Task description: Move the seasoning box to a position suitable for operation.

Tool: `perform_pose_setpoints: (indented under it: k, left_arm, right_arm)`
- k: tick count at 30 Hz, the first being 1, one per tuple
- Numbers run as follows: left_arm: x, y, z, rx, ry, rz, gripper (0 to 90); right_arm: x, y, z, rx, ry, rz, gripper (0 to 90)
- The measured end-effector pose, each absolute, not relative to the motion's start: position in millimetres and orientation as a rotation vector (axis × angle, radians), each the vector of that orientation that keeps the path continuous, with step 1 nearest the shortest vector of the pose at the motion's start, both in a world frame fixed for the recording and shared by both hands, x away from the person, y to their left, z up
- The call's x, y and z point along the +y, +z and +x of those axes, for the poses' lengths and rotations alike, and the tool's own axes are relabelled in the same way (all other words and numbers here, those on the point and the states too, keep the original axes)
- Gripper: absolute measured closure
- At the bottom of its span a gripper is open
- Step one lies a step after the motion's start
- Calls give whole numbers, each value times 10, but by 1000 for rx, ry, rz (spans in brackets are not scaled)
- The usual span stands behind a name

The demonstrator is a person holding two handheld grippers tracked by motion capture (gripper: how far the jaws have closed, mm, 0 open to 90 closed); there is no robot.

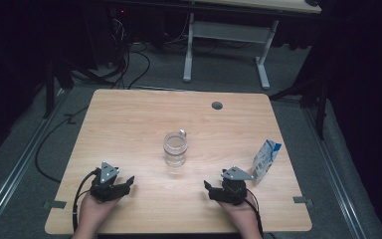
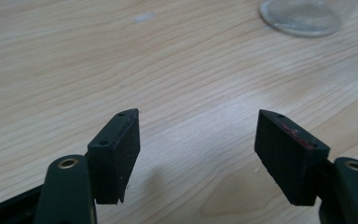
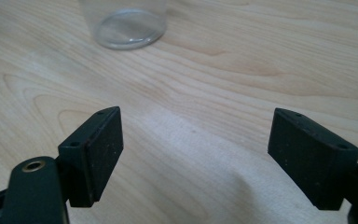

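A person sits at the near edge of a wooden table (image 1: 129,124) with a gripper in each hand. The left gripper (image 1: 128,184) rests low over the near left part of the table, its tips pointing right towards the middle. In the left gripper view its two black jaws stand wide apart with only bare wood between them, and the pads (image 2: 121,154) touch nothing. The right gripper (image 1: 207,190) rests over the near right part of the table, its tips pointing left. In the right gripper view its jaws are likewise spread wide, with nothing between the pads (image 3: 98,149).

A clear glass jar (image 1: 174,148) stands upright near the middle of the table, between the two grippers and a little farther from the person than either. It is apart from both. Its mouth is open to the high view, and a small pale piece sits at the far right of its rim; what that piece is cannot be told. The base of the jar shows at the upper right of the left gripper view and at the upper left of the right gripper view.

A white and blue packet (image 1: 265,159) stands upright just right of the right gripper, near the right edge of the table. A small round grey cap (image 1: 217,105) sits in the table near its far edge.
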State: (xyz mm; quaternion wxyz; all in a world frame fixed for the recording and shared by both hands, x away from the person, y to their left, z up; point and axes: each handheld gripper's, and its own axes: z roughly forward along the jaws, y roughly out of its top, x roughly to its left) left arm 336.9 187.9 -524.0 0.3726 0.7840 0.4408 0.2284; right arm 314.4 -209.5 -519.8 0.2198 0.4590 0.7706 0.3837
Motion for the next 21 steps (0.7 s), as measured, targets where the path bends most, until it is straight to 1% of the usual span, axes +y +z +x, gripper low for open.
perform_pose_setpoints:
  k: [1, 2, 3, 6, 9, 15, 21]
  left_arm:
    - [1912, -5219, 3362, 1143, 592, 1997, 314]
    - [1950, -5205, 3360, 1156, 565, 1971, 315]
    - [1997, -5197, 3353, 1168, 551, 1942, 349]
    - [1992, -5204, 3364, 1159, 526, 1959, 352]
    - [1912, -5222, 3367, 1125, 523, 1981, 363]
    - [1829, -5240, 3371, 1095, 520, 2031, 381]
    - [1760, -5200, 3371, 1107, 490, 1990, 382]
  right_arm:
    - [-2095, -5198, 3144, 2131, 1061, 1270, 186]
    - [-2100, -5194, 3135, 2122, 1058, 1272, 211]
    - [-2129, -5189, 3118, 2097, 1068, 1283, 250]
    - [-2165, -5185, 3115, 2085, 1077, 1304, 254]
    - [-2224, -5162, 3096, 2070, 1104, 1314, 290]
    - [-2264, -5183, 3098, 2082, 1082, 1312, 313]
    - [-2299, -5153, 3097, 2082, 1081, 1284, 323]
